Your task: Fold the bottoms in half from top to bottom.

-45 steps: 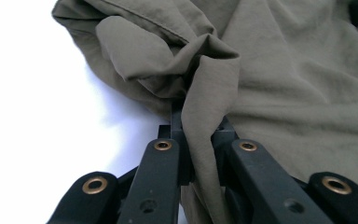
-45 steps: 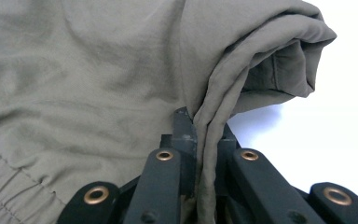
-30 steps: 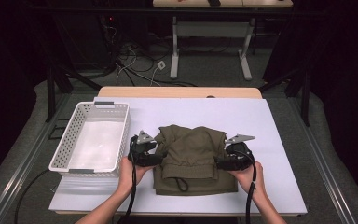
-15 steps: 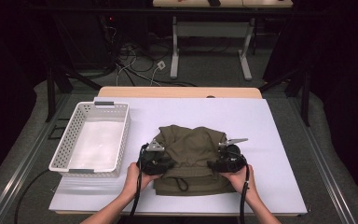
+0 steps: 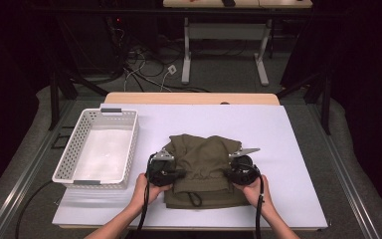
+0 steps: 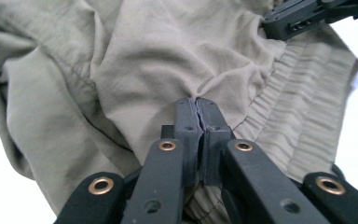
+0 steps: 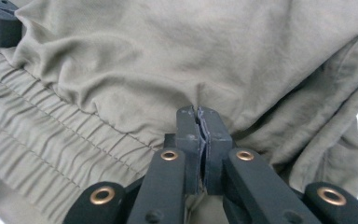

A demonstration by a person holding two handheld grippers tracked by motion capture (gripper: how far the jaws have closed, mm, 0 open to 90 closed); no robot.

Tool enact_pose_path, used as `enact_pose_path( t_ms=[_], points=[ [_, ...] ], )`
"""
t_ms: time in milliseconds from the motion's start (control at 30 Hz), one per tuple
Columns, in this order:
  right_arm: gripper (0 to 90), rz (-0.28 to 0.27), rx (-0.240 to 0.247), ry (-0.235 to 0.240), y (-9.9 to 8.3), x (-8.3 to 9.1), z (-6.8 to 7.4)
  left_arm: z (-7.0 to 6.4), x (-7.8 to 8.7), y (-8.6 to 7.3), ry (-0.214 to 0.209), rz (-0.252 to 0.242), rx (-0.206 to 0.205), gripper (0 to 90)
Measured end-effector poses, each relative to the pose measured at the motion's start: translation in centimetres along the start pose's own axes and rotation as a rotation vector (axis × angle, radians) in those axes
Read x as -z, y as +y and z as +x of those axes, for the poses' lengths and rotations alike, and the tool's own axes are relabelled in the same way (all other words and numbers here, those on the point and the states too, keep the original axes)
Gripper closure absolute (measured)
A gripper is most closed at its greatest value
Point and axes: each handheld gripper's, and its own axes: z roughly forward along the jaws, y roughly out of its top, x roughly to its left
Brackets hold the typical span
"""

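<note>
An olive-green garment (image 5: 203, 165) with an elastic waistband lies bunched on the white table cover, a dark drawstring loop (image 5: 194, 198) at its near edge. My left gripper (image 5: 178, 174) is shut on a fold at the garment's left side, and in the left gripper view the cloth (image 6: 168, 65) puckers at the closed tips (image 6: 196, 103). My right gripper (image 5: 228, 174) is shut on a fold at its right side, with the fabric (image 7: 191, 51) gathered at the tips (image 7: 197, 112). The waistband (image 7: 42, 140) runs at the left of the right gripper view.
A white slotted basket (image 5: 64, 159) stands left of the garment, with nothing in it. The white cover (image 5: 278, 134) spreads wide to the right and behind. The wooden table edge (image 5: 191, 98) lies at the back, with cables and a stand on the floor beyond.
Both grippers moved inward and toward the near edge, pulling the folded upper layer of the garment down over its lower part.
</note>
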Motion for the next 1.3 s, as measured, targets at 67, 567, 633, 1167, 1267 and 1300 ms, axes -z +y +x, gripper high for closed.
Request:
enact_pose_path(
  t_ms=[67, 567, 633, 1167, 1267, 1300],
  points=[
    [88.6, -0.013, 0.009, 0.007, -0.1, 0.8, 0.1, -0.4, 0.4, 0.1, -0.011, -0.004, -0.007, 89.1],
    [35.0, 0.040, -0.033, -0.085, -0.9, 1.0, -0.7, 0.1, 0.4, -0.2, 0.097, 0.043, 0.005, 40.6],
    [35.5, 0.048, -0.046, -0.070, -1.0, 0.6, -0.9, 0.4, 0.3, -0.3, 0.086, 0.052, 0.029, 37.9],
    [88.0, 0.007, -0.051, 0.046, -1.1, 1.2, -0.3, 0.3, -0.9, -1.0, -0.009, 0.048, -0.006, 82.8],
    [88.0, -0.010, -0.029, 0.041, -0.9, 2.5, 0.3, 0.4, -0.7, -1.0, -0.024, 0.036, 0.000, 83.3],
    [88.0, -0.021, -0.026, 0.046, -1.0, 3.0, 0.6, 0.3, -0.7, -1.0, -0.026, 0.035, 0.000, 83.5]
  ],
)
